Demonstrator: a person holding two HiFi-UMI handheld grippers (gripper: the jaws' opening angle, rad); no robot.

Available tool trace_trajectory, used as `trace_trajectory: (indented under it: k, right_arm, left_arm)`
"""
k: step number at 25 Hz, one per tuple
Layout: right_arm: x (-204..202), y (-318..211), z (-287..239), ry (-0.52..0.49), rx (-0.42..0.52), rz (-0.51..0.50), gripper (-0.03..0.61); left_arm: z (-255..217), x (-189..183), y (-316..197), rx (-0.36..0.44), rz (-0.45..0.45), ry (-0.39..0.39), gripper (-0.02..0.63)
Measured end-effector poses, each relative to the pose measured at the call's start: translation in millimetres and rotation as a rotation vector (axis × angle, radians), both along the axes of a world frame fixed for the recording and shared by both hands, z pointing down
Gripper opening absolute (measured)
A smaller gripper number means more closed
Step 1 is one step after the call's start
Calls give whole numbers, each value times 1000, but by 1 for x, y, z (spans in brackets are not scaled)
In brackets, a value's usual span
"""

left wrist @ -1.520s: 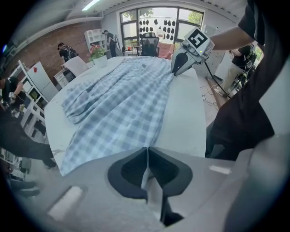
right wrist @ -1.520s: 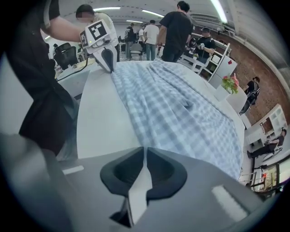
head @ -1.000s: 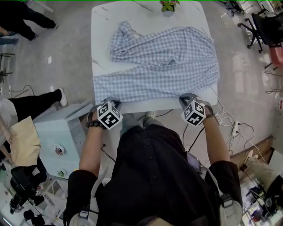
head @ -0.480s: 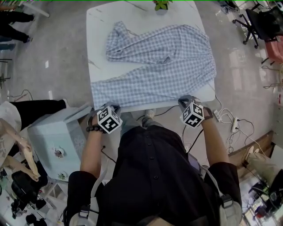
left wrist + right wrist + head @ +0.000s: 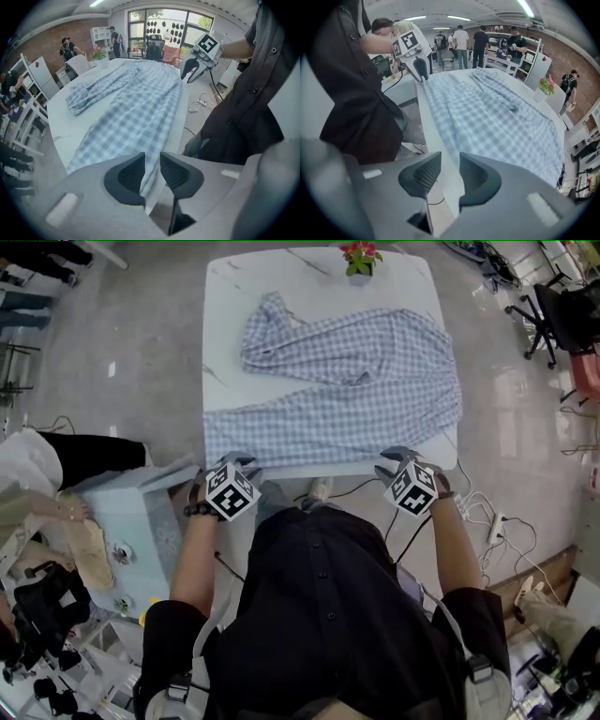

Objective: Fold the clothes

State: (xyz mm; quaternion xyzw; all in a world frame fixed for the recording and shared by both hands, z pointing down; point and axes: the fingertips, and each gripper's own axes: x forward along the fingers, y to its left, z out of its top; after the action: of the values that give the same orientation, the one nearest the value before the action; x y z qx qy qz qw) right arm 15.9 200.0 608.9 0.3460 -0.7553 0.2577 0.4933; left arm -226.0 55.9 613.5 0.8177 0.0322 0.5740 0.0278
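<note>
The checked shirt (image 5: 347, 390) lies spread out on the white table (image 5: 225, 296), with a sleeve bunched toward the far left and its hem running along the near edge, where both tools are. The left gripper (image 5: 232, 461) points steeply down at the near left corner of the hem. In the left gripper view its dark ribbed pads (image 5: 126, 176) stand a narrow gap apart, having just been opening. The corner of the checked cloth hangs in that gap, loose between the pads rather than pinched. The right gripper (image 5: 397, 457) is at the near right corner of the hem, also pointing steeply down. Its jaws have just been opening too and stand slightly apart. In the right gripper view only the bare white edge of the table and the floor below show between them, and the shirt's edge lies just beside the jaws, further onto the tabletop. The right gripper holds nothing. Each gripper carries a cube (image 5: 232, 491) printed with black-and-white square marker patterns, which are blocks, not letters. A small pot of flowers (image 5: 359, 256) stands at the far edge of the table, well apart from both grippers
</note>
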Motion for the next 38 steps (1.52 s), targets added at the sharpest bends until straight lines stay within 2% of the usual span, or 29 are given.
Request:
trace_trajectory:
  k: [7, 12, 16, 21, 27, 33, 36, 38]
  right_arm:
    - [-3, -39, -30, -14, 94, -6, 132]
    - [-19, -83, -35, -12, 122, -26, 130]
    - [-40, -135, -42, -27, 163, 9, 129]
    - [-71, -213, -53, -15, 237, 27, 126]
    - [-112, -318, -56, 27, 322, 39, 123]
    - [-144, -391, -35, 120, 302, 8, 124]
    - [-148, -408, -14, 175, 233, -21, 161]
    - [-148, -415, 0, 202, 189, -13, 217]
  left_arm:
    - [-35, 10, -38, 44, -43, 53, 107]
    - [-39, 10, -71, 40, -57, 75, 107]
    - [-40, 12, -105, 28, -91, 112, 107]
    - [-47, 17, -155, 18, -198, 177, 107]
    - [-41, 0, -189, -62, -242, 214, 107]
    - [-29, -37, -200, -100, -290, 210, 107]
    - [-23, -51, -198, -116, -307, 206, 107]
    - [-19, -59, -197, -123, -319, 204, 106]
